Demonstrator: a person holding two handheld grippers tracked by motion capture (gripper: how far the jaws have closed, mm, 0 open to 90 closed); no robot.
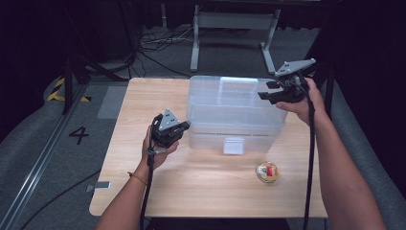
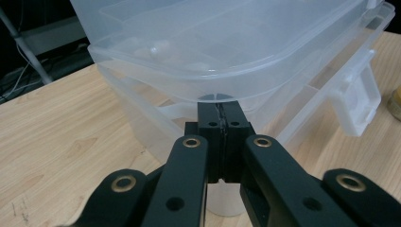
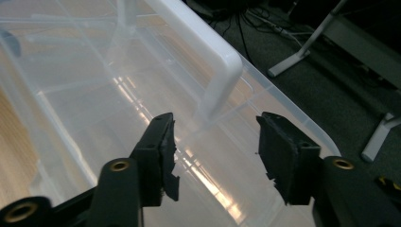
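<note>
A clear plastic storage box (image 1: 230, 103) with its lid on stands at the back middle of the wooden table (image 1: 143, 120). My left gripper (image 1: 186, 125) is shut, its tips against the box's front left corner. In the left gripper view the shut jaws (image 2: 221, 108) touch just under the lid's rim (image 2: 213, 80), with nothing seen between the pads. My right gripper (image 1: 266, 90) hangs open over the box's right end. In the right gripper view its jaws (image 3: 215, 137) stand apart above the lid (image 3: 94, 94), near the white handle (image 3: 208, 47), holding nothing.
A small round thing (image 1: 267, 172), red and yellow, lies on the table in front of the box's right side. The box's front latch (image 1: 233, 145) faces me. Behind the table are a metal frame (image 1: 234, 28) and cables on the floor.
</note>
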